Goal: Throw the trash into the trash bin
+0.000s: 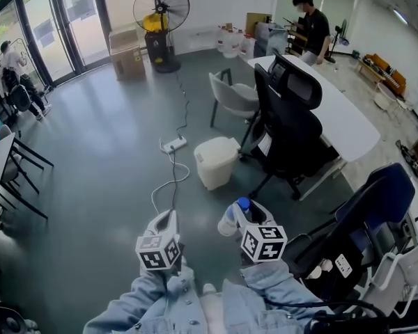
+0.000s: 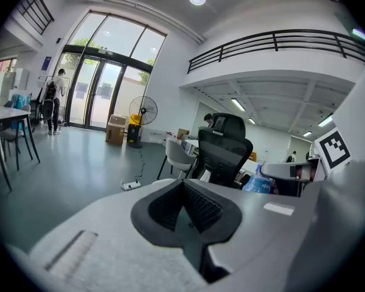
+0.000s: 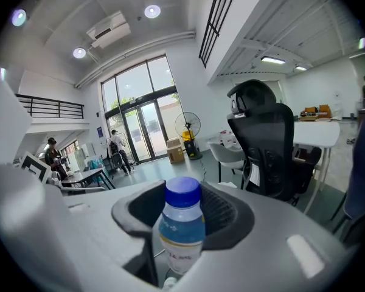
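- On the grey floor (image 1: pixel 104 152) in the head view, the white lidded plastic trash bin (image 1: pixel 216 160) stands with its lid down, just beside the black mesh-backed office chair (image 1: pixel 289 127).
- On the near side of the bin, apart from it with bare floor between, the right gripper (image 1: pixel 240 214) carries a clear plastic bottle with a blue cap and blue label (image 1: pixel 230 221).
- The left gripper (image 1: pixel 164 221) sits level with the right one, off to the bin's near left. Nothing shows in it.
- The white power strip (image 1: pixel 174 145) and its cable lie on the floor to the left of the bin.
- In the left gripper view, the fingers (image 2: pixel 198 208) are pressed together with nothing between them. The bin itself I cannot make out here.
- In the right gripper view, the fingers (image 3: pixel 228 215) pinch the bottle by its body. It stands upright, cap on top. The bin is not visible past it.
- My judgement is that the pickup is done and the carry is under way.
- What remains is to close the gap to the bin, get the lid open and let the bottle go inside.
- The free left gripper looks the likely one for the lid.
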{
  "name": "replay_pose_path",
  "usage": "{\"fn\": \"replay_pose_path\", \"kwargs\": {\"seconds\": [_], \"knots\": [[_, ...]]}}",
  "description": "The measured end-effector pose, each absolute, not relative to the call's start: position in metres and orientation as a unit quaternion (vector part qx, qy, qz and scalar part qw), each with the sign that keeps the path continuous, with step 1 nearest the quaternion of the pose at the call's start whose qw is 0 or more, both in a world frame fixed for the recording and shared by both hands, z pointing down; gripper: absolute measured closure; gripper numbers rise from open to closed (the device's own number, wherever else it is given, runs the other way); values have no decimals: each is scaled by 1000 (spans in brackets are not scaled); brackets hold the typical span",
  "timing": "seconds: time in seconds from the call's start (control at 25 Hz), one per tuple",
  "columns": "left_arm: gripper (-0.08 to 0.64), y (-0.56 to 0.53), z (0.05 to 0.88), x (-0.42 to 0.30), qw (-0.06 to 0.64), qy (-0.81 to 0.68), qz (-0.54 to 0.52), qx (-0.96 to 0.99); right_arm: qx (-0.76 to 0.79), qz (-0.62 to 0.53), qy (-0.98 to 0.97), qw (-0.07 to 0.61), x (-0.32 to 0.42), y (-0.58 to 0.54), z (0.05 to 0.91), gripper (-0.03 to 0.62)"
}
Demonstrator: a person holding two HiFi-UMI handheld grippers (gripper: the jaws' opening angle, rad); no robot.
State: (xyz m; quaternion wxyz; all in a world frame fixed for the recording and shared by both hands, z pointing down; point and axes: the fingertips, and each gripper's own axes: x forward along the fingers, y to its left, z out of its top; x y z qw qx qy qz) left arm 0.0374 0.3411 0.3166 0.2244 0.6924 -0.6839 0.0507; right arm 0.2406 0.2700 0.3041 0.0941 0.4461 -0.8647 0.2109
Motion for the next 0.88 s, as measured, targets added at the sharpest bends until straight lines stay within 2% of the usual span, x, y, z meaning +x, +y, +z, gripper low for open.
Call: {"fn": "replay_pose_path", "kwargs": {"seconds": [0.4, 0.88], "knots": [[554, 245, 327, 14, 224, -650, 38, 725, 480, 200, -847, 109, 222, 207, 312, 413], [554, 85, 304, -95, 213, -626, 14, 750, 511, 194, -829, 116, 124, 76, 276, 413]]}}
